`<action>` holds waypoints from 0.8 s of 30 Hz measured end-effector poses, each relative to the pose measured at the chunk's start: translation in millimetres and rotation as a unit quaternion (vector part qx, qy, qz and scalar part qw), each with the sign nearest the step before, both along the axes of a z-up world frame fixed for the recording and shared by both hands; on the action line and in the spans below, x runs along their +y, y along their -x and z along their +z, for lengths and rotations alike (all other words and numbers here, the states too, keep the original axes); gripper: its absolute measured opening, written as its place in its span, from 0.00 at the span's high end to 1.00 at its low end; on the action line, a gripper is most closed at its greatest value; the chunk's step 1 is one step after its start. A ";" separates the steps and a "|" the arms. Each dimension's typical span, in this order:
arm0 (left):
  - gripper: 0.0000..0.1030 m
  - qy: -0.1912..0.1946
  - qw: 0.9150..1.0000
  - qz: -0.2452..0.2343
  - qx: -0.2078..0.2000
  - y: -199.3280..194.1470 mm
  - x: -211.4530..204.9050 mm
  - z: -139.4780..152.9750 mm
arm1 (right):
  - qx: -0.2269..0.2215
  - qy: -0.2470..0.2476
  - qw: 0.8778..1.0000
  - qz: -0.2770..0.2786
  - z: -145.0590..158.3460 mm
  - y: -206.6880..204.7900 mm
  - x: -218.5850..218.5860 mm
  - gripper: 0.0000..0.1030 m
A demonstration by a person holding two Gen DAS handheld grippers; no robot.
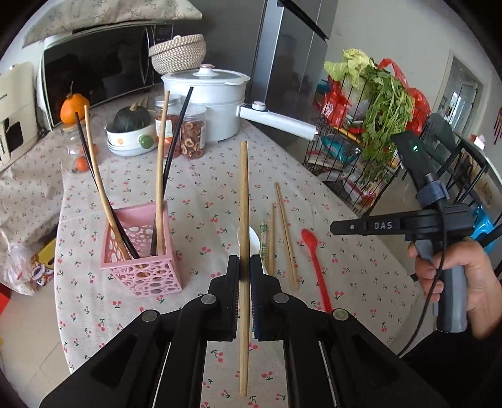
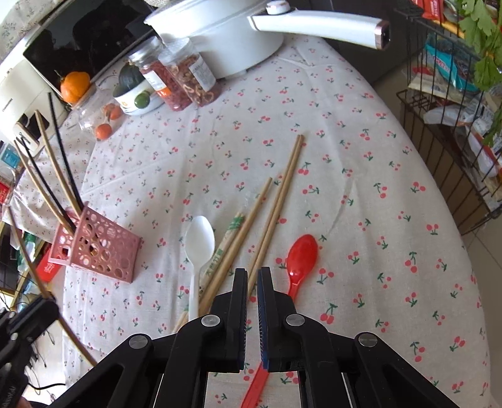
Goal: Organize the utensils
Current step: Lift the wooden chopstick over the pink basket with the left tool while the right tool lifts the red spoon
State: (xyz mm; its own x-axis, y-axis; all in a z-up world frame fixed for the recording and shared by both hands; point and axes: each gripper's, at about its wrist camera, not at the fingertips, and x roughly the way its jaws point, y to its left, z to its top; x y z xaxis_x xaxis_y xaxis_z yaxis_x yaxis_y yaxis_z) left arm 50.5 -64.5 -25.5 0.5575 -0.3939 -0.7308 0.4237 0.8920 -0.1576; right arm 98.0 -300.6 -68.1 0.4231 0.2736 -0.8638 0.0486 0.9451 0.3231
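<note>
My left gripper (image 1: 244,262) is shut on a long wooden chopstick (image 1: 243,201) and holds it above the table, right of the pink perforated holder (image 1: 138,251). The holder has wooden and black chopsticks standing in it; it also shows in the right wrist view (image 2: 97,248). My right gripper (image 2: 252,273) hovers above the table with its jaws nearly closed and nothing between them. Under it lie a red spoon (image 2: 301,254), a white spoon (image 2: 199,241), a pair of wooden chopsticks (image 2: 282,194), a single wooden chopstick (image 2: 248,216) and a paper-wrapped pair (image 2: 226,244).
A white pot (image 1: 207,94) with a long handle (image 2: 317,23), two jars (image 2: 185,75), a bowl with a squash (image 1: 130,131) and an orange fruit (image 1: 73,108) stand at the back. A wire rack (image 2: 455,141) with groceries stands off the table's right edge.
</note>
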 end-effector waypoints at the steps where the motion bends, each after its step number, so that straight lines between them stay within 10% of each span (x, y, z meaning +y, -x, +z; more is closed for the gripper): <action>1: 0.94 0.005 1.000 0.000 -0.001 0.3 3.0 1.7 | 0.014 0.012 1.000 -0.004 -7.5 -3.4 -0.6 0.87; 6: 0.94 0.020 1.000 0.001 0.010 -1.0 14.7 -0.2 | 0.069 0.048 0.996 -0.016 -43.2 -23.2 -5.1 0.57; 19: 0.94 0.024 1.000 0.014 0.012 -2.5 34.4 -3.6 | 0.092 0.147 0.985 0.005 -74.2 -50.3 21.9 0.71; 24: 0.94 0.032 0.999 0.026 -0.016 4.8 46.1 12.3 | 0.080 0.113 0.990 -0.005 -67.8 -44.0 19.3 0.72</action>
State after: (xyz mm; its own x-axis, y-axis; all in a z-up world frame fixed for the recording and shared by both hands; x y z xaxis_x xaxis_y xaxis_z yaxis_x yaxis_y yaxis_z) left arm 45.8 -18.5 -13.2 0.6015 -0.4092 -0.6861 0.3819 0.9016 -0.2029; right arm 142.0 -281.2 -135.8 0.2770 0.0626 -0.9588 0.0926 0.9915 0.0915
